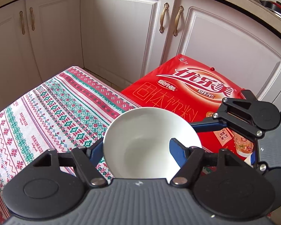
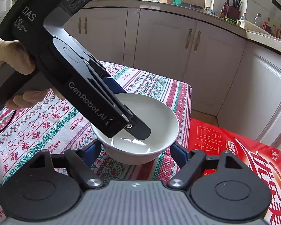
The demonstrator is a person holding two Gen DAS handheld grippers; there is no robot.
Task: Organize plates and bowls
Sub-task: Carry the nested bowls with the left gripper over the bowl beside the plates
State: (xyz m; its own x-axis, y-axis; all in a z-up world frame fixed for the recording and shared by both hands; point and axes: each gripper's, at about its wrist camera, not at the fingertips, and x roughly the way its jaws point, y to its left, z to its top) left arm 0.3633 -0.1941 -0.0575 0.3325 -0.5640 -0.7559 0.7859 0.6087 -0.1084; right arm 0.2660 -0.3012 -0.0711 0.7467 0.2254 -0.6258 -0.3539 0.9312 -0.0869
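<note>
A white bowl (image 1: 149, 142) is held tilted above the patterned tablecloth (image 1: 46, 112). My left gripper (image 1: 136, 150) is shut on its rim, one blue finger (image 1: 178, 151) inside the bowl, the other outside at its left. In the right wrist view the same bowl (image 2: 159, 120) shows with the left gripper's body (image 2: 75, 78) reaching down into it. My right gripper (image 2: 135, 149) is open, its blue fingers on either side of the bowl's near wall, not clearly touching. The right gripper also shows in the left wrist view (image 1: 249, 118), beyond the bowl.
A red printed carton (image 1: 187, 93) stands right of the cloth-covered table (image 2: 46, 123). White kitchen cabinets (image 1: 121, 37) stand behind. The counter (image 2: 178, 5) carries bottles and jars. A gloved hand (image 2: 11, 56) holds the left gripper.
</note>
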